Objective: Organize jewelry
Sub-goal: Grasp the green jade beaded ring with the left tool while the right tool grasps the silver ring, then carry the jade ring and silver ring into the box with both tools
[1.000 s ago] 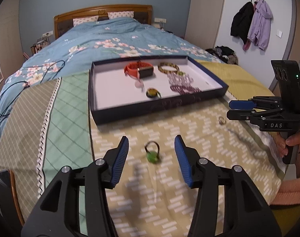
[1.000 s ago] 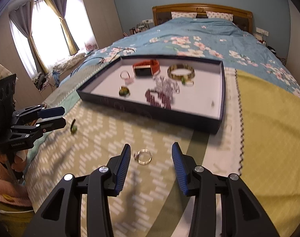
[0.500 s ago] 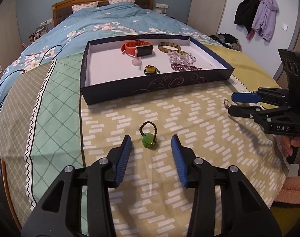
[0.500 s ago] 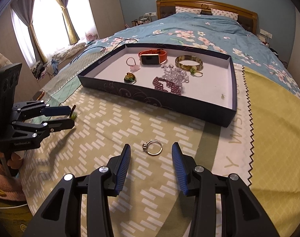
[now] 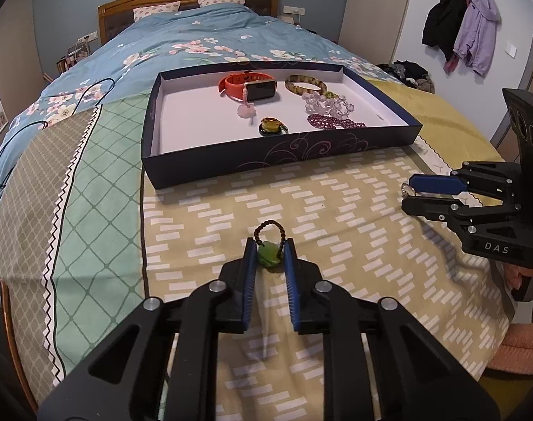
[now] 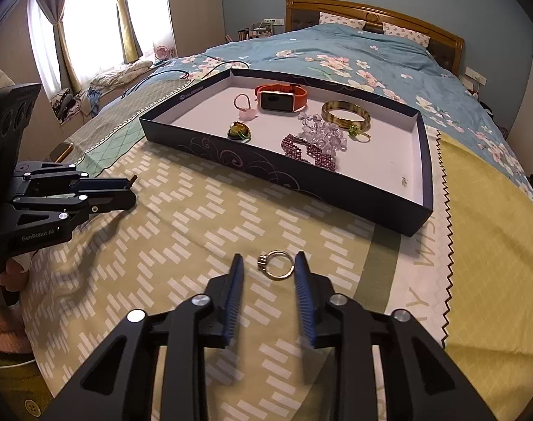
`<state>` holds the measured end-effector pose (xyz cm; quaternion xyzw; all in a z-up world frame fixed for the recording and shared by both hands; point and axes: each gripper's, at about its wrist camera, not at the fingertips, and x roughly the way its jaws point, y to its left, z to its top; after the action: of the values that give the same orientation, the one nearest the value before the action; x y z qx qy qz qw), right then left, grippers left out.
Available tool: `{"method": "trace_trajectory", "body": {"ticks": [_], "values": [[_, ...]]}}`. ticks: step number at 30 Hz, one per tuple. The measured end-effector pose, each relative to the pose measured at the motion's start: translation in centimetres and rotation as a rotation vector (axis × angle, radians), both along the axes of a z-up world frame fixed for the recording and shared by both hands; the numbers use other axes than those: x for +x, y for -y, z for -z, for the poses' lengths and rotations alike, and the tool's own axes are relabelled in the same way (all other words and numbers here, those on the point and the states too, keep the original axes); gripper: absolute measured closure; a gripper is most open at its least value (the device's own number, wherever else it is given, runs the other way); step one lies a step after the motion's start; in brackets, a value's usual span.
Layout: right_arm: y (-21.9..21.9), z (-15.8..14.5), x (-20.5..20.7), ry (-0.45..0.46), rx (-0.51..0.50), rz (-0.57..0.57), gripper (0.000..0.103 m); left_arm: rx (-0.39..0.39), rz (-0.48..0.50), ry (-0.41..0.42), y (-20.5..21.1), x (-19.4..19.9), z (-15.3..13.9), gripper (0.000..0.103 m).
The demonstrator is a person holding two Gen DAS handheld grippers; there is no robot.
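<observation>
A: Left gripper?
B: Closing, pinching green pendant on near bedspread.
A: Right gripper?
B: Closing around silver ring; right pad touching, left pad apart. Near tray.

Both tools are matte black plastic with silver round screws at the joints. The left gripper and the right gripper have ribbed blue pads. White letters read "DAS" on one body and "GenRobot.AI" on the other. The person wears a pink knitted sleeve.
</observation>
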<state>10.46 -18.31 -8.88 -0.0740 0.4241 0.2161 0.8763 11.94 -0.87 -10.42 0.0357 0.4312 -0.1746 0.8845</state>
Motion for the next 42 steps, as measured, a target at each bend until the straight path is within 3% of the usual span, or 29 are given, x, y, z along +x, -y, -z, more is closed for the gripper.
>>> {"method": "trace_trajectory", "body": {"ticks": [13,26,42], "values": [[0.7,-0.6,-0.1,0.013,0.059,0.031,0.084,-0.008,0.004,0.020,0.1,-0.4,-0.4,0.087],[1.6,-3.1,-0.9,0.103,0.182,0.053,0.084,-0.041,0.019,0.111,0.7,-1.2,-3.3,0.087],[2.6,-4.7,-0.5,0.168,0.244,0.082,0.084,-0.057,0.029,0.188,2.3,-0.9,-5.7,0.087]]}}
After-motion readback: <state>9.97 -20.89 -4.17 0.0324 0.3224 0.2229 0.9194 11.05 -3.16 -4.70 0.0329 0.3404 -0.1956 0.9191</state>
